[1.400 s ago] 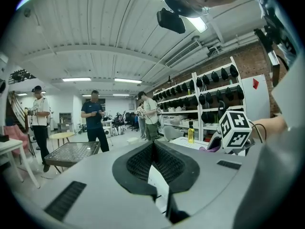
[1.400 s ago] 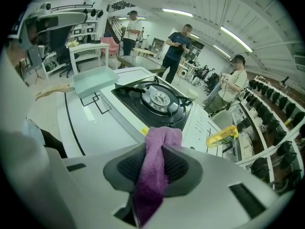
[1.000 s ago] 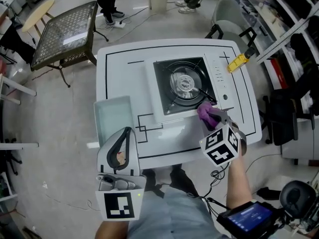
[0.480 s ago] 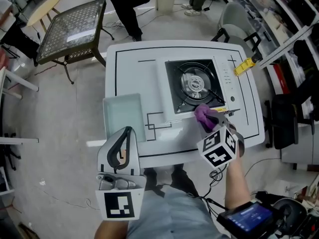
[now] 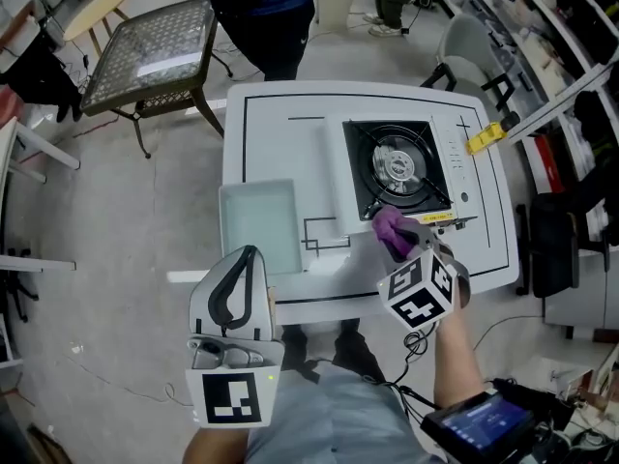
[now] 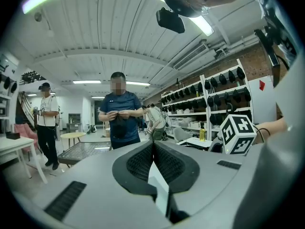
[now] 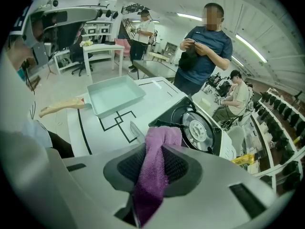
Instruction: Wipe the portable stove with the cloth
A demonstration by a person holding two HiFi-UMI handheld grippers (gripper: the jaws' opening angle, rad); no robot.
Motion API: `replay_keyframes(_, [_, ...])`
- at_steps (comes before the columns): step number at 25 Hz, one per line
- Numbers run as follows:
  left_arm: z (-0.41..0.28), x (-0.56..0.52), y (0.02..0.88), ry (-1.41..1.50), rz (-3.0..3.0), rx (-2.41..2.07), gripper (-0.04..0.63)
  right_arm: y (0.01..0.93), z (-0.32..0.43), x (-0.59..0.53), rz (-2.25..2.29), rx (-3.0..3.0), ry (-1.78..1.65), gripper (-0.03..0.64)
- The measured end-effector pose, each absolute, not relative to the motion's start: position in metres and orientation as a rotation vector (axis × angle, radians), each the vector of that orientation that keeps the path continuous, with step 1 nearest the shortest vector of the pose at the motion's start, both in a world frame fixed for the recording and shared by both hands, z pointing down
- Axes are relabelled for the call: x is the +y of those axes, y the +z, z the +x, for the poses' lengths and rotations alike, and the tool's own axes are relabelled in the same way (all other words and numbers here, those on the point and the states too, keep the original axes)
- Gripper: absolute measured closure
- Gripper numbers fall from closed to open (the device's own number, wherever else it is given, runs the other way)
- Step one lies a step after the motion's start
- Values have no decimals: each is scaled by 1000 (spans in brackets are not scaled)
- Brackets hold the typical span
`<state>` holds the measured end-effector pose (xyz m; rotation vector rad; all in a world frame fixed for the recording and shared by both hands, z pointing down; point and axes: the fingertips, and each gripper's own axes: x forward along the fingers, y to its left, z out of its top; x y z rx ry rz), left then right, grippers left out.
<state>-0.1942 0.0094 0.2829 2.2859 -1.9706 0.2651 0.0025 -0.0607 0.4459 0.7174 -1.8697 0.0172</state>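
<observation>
**Cloth** (image 5: 389,226): purple terry, small, bunched. Pinched mid-fold in right claw (image 7: 153,151), one end sticking out past the tips, the other trailing back between the jaws. Held at the near edge of the stove (image 5: 398,167), by the corner of the burner pan; contact with the surface not certain.

**Handling, as judged:** light, soft, limp. No stiffness of its own, so likely to fold under and drag rather than push. Best gripped close to the working end, as now, with enough left free to lie flat on the metal. Liable to snag on the pan-support prongs.

**Stove:** on white table (image 5: 280,133), right of an empty tray (image 5: 259,228). Rigid, probably light enough to slide under a hard wipe.

**Left claw** (image 6: 153,149): pressed together on nothing, held off the table, close to the body.
</observation>
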Motion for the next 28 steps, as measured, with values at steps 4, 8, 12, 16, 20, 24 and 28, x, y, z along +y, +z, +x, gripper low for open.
replay_keyframes(4, [-209, 14, 283, 240, 2273, -1987, 577, 447, -15, -56, 702, -1873, 10, 508])
replay_keyframes(8, [-224, 21, 284, 233, 2247, -2004, 577, 447, -31, -51, 686, -1875, -1, 508])
replay_keyframes(12, [-239, 27, 282, 221, 2232, -2023, 577, 446, -46, -46, 670, -1879, -5, 508])
replay_keyframes(16, [-249, 31, 280, 210, 2226, -2035, 577, 443, -65, -40, 647, -1907, -2, 507])
replay_keyframes(20, [-257, 34, 275, 191, 2215, -2056, 577, 436, -91, -37, 622, -1959, -9, 508])
replay_keyframes(24, [-274, 39, 263, 153, 2199, -2108, 577, 418, -121, -44, 606, -2011, -47, 506])
replay_keyframes(28, [-299, 49, 246, 110, 2163, -2177, 577, 392, -150, -57, 607, -2039, -116, 508])
